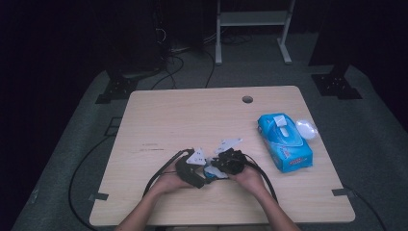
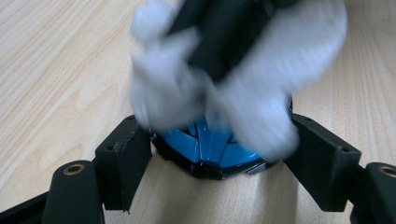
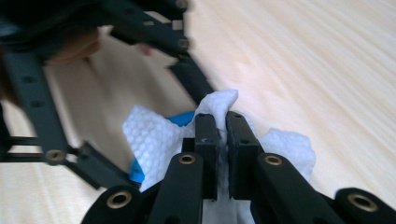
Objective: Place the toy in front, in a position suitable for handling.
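The left gripper clamps a glossy blue-and-black rounded object between its jaws while the right gripper, pinched on a white embossed wipe, seemingly wipes it; next, rub across remaining blue areas.

White dimpled wipe, blue object

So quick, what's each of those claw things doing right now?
Left gripper: jaws closed against the sides of a blue and black object.
Right gripper: shut on a white wipe, pressed over that object.
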Demonstrator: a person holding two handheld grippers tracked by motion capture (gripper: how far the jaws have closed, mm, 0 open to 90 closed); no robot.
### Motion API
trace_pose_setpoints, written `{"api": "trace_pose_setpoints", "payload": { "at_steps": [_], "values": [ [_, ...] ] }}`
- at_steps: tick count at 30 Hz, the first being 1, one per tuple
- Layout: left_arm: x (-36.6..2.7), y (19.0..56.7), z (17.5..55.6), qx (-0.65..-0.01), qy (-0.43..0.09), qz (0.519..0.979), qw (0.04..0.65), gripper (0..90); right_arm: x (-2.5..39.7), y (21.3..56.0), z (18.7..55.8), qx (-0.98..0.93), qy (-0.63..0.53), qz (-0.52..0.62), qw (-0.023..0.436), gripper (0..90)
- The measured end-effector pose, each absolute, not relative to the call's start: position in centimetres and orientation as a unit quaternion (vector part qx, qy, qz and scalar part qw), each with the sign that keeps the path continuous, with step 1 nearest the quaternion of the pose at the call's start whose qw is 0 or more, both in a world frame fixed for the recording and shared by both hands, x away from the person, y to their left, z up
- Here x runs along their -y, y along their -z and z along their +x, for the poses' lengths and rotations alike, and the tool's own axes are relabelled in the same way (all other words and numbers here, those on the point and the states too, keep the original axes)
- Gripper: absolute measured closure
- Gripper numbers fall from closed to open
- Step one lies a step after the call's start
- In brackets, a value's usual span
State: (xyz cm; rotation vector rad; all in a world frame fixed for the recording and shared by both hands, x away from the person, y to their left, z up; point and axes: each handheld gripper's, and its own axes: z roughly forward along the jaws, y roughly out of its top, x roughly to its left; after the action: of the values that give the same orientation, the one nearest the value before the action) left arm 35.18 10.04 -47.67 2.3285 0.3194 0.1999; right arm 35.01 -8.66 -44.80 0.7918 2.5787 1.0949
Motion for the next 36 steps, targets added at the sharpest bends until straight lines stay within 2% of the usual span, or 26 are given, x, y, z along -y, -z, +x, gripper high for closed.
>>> {"api": "trace_pose_setpoints", "payload": {
  "at_steps": [8,12,16,24,33,36],
  "values": [
    [-10.1,47.7,35.2,-0.126,-0.077,0.913,0.381,25.2,6.7,45.4,34.5,-0.887,-0.374,0.25,0.101,84.3],
    [-10.1,47.7,35.2,-0.124,-0.076,0.913,0.381,25.2,7.1,45.2,34.3,-0.889,-0.376,0.247,0.087,84.3],
    [-10.1,47.6,35.2,-0.127,-0.076,0.913,0.38,25.2,8.1,44.8,34.1,-0.889,-0.37,0.25,0.095,84.4],
    [-10.2,47.6,35.2,-0.123,-0.076,0.915,0.377,25.2,6.4,45.3,33.5,-0.902,-0.369,0.212,0.072,84.2],
    [-10.2,47.7,35.2,-0.129,-0.073,0.913,0.381,25.3,9.9,44.2,33.5,-0.895,-0.364,0.239,0.09,84.4],
    [-10.2,47.7,35.2,-0.129,-0.074,0.913,0.381,25.3,9.6,44.2,33.3,-0.899,-0.361,0.233,0.088,84.4]
  ]
}}
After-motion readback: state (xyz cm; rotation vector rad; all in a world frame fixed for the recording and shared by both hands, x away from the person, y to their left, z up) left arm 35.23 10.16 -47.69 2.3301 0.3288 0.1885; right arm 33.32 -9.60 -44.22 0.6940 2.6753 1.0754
